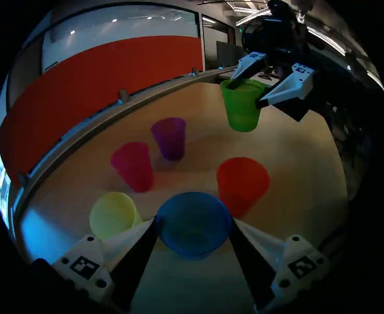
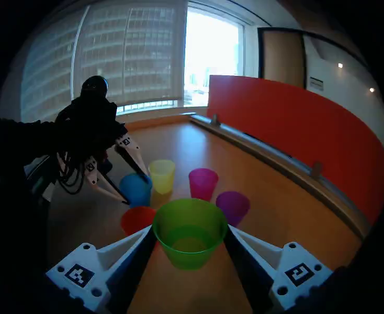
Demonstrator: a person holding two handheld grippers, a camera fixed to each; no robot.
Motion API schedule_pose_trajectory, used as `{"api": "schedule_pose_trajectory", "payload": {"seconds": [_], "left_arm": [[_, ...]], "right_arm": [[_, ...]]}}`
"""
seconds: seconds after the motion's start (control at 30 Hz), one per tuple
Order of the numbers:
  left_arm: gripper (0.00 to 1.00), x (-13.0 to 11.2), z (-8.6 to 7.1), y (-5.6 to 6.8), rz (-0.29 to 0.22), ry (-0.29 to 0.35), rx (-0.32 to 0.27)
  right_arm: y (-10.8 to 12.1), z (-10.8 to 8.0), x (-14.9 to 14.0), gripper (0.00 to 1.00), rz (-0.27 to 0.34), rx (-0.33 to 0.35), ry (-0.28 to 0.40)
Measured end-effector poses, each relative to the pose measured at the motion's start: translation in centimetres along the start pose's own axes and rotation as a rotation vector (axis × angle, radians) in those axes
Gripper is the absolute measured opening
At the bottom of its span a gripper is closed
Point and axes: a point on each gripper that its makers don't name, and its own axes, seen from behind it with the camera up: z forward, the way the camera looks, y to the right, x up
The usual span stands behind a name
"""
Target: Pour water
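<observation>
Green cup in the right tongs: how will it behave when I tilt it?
The green cup looks like thin translucent plastic, so it is probably light and apt to flex if the right tongs squeeze harder. Its smooth tapered wall may slip in the grip once tilted. Its wide mouth would likely pour fast, so tilt gently toward the blue cup.

Six tapered cups are counted: one blue plastic cup (image 1: 192, 233), one green plastic cup (image 1: 241, 107), one red plastic cup (image 1: 243, 183), one yellow plastic cup (image 1: 112, 214), one pink plastic cup (image 1: 133, 166) and one purple plastic cup (image 1: 169, 137). Two white two-finger grippers are counted — the left gripper (image 1: 192, 222) and the right gripper (image 2: 190, 228). One wooden table (image 1: 296, 157) is seen.
</observation>
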Motion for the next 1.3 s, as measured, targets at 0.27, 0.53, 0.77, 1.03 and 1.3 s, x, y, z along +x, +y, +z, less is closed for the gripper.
{"api": "schedule_pose_trajectory", "payload": {"seconds": [0.27, 0.53, 0.77, 1.03, 1.3], "left_arm": [[0.90, -0.4, 0.2, 0.1, -0.002, 0.005, -0.003], [0.89, -0.9, 0.1, -0.1, -0.011, 0.007, 0.001], [0.90, -1.2, 0.2, 0.1, -0.022, 0.013, 0.000], [0.90, -1.8, 0.1, 0.1, -0.012, -0.006, -0.003], [0.91, -2.3, 0.0, 0.2, -0.021, -0.024, -0.011]], "right_arm": [[0.1, 0.5, -0.4, 0.91, 0.003, 0.000, -0.004], [0.0, 0.8, -1.0, 0.91, 0.003, -0.002, -0.012], [0.0, 0.8, -1.4, 0.91, 0.004, -0.004, -0.017], [-0.2, 0.9, -1.8, 0.91, 0.000, -0.004, -0.024], [-0.9, 1.3, -3.1, 0.91, -0.006, 0.000, -0.043]]}}
